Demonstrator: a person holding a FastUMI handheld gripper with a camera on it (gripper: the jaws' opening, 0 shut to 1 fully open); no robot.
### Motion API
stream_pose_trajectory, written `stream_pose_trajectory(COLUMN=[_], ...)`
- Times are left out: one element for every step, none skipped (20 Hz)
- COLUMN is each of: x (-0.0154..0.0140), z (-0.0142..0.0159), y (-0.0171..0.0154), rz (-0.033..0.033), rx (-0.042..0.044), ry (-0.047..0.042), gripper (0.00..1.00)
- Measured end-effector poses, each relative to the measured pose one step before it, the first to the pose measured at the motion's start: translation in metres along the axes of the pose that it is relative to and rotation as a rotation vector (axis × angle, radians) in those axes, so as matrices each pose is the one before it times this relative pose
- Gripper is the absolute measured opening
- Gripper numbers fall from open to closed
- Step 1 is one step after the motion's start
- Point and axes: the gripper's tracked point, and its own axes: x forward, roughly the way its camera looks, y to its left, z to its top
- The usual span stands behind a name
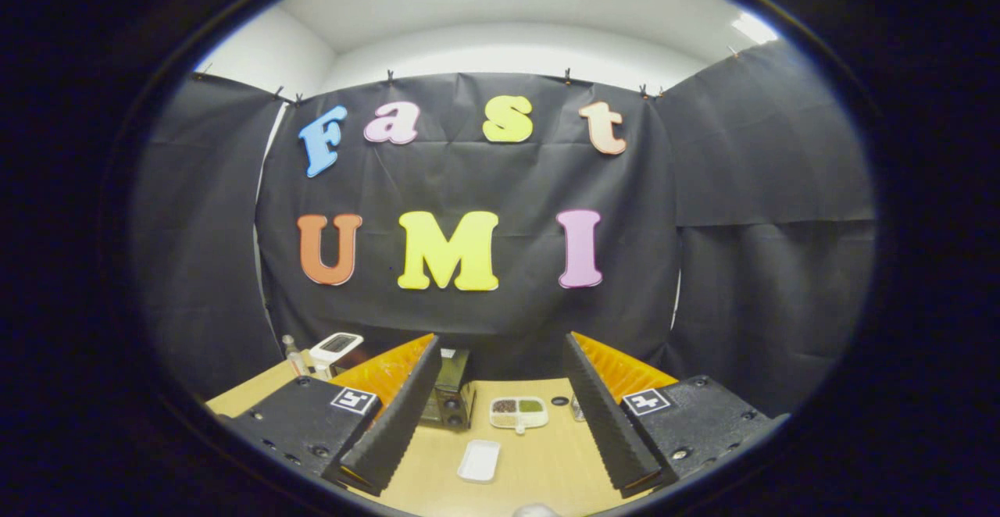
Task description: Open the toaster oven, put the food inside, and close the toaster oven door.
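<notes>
My gripper (500, 423) is held high above the wooden table (547, 462), open, with nothing between its fingers. Far below, partly hidden behind the left finger (398, 415), stands the small dark toaster oven (451, 392); its door looks shut, though it is too small to be sure. To its right lies a white divided tray (518, 412) holding portions of food in brown, green and pale tones. A small empty white dish (479, 461) lies nearer to me, between the fingers.
A white device with a dark screen (336, 347) and a small clear bottle (293, 354) stand at the table's far left. A small dark round object (559, 401) lies right of the food tray. Black cloth walls surround the table.
</notes>
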Motion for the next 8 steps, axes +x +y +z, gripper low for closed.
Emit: stream_pose_trajectory(x=[-0.00114,0.00043,-0.00029,0.00103,-0.00093,-0.0004,-0.00032,0.00105], z=[-0.00064,-0.00158,0.00036,-0.0012,-0.00099,-0.00266,-0.00026,-0.00087], y=[-0.0055,-0.00311,-0.00211,-0.00175,-0.00292,-0.00192,-0.00214,0.00092], rz=[0.00084,0.00182,0.0037,0.00347,0.0,-0.00001,0.00204,0.00524], rx=[-0.00396,0.00047,0.00115,0.00002,-0.00135,-0.0024,0.00457,0.0069], ry=[0.00159,-0.00095,-0.00273,-0.00333,0.00112,0.00233,-0.00065,-0.00235], gripper=[0.99,0.99,0.99,0.99,0.99,0.99,0.99,1.0])
